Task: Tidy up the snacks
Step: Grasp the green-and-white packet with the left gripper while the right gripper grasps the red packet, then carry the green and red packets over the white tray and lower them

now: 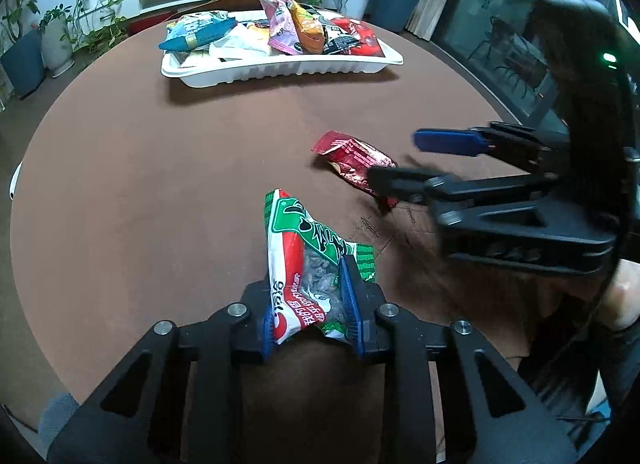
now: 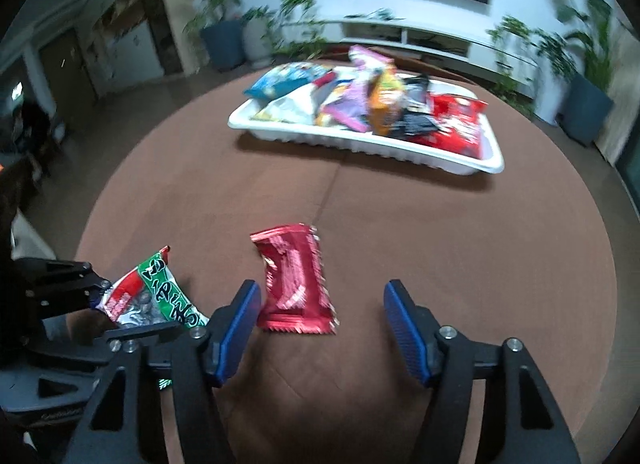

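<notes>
Left gripper (image 1: 310,304) clamped on crinkly green-and-red seed packet (image 1: 308,260) at lower centre, likely bound for white ribbed plastic tray (image 1: 280,67) of snacks at top, while right gripper (image 2: 320,328), jaws wide, straddles shiny red foil packet (image 2: 296,280) flat on round brown table (image 2: 440,244), seemingly lined up to grab.

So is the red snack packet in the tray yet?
Out. The red snack packet lies flat on the brown table, between the open right gripper's fingers, apart from the white tray.
</notes>
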